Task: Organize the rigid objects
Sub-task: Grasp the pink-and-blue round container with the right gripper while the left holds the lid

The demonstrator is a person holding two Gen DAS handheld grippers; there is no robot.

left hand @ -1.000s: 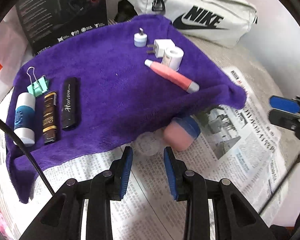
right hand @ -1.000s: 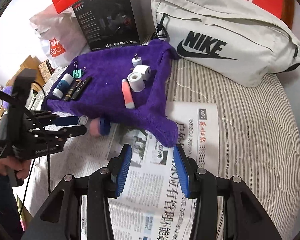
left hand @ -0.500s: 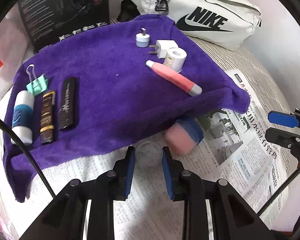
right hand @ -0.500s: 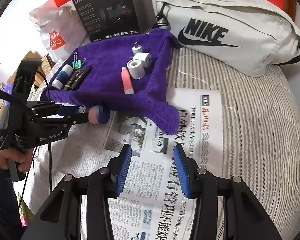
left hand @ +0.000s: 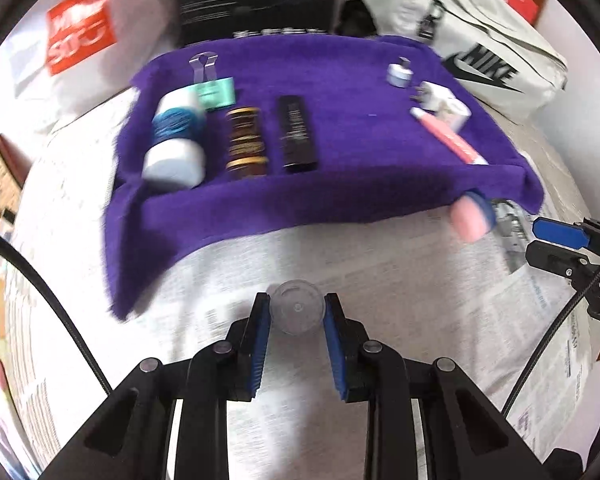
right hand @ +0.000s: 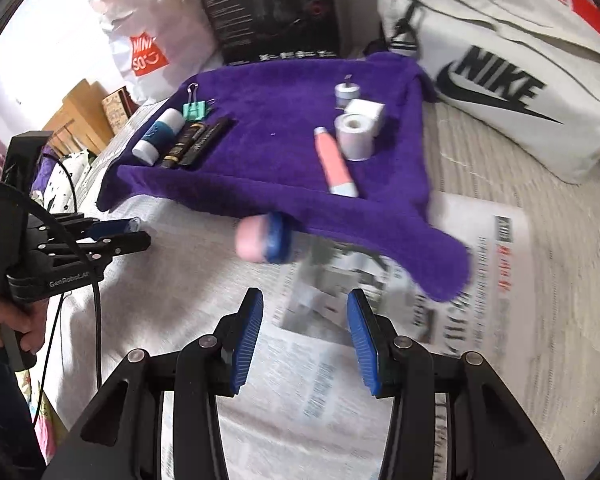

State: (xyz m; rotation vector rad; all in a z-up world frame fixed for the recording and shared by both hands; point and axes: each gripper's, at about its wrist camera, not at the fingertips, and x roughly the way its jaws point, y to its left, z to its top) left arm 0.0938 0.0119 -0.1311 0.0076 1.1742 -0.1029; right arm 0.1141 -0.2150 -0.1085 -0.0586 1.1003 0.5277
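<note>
Over on the far left of the purple towel [left hand: 340, 128] there's a neat little row: a white and blue bottle [left hand: 176, 140] with a green binder clip [left hand: 214, 92] just behind it, then a brown and gold tube [left hand: 246, 142], then a black tube [left hand: 298, 138], all lying side by side. Nearer, the left gripper [left hand: 296, 312] is pinched onto a small clear cap [left hand: 296, 310], held between both blue pads above the newspaper [left hand: 532, 312], just off the near edge of the towel. Moving right across the towel, you get a small blue and white plug [left hand: 399, 73] at the far side, a white charger [left hand: 434, 96] nearer, a white roll of tape [right hand: 354, 136] touching the charger, and a pink tube [right hand: 336, 162] lying just beside the roll. At the near right edge of the towel a pink and blue container [right hand: 262, 240] lies on its side on the newspaper, right up against the cloth. The right gripper [right hand: 306, 336] sits over the paper near that container with its jaws spread wide and nothing between them. Far right, a white Nike bag [right hand: 500, 72] sits behind the towel. Everything's pretty motion-blurred.
</note>
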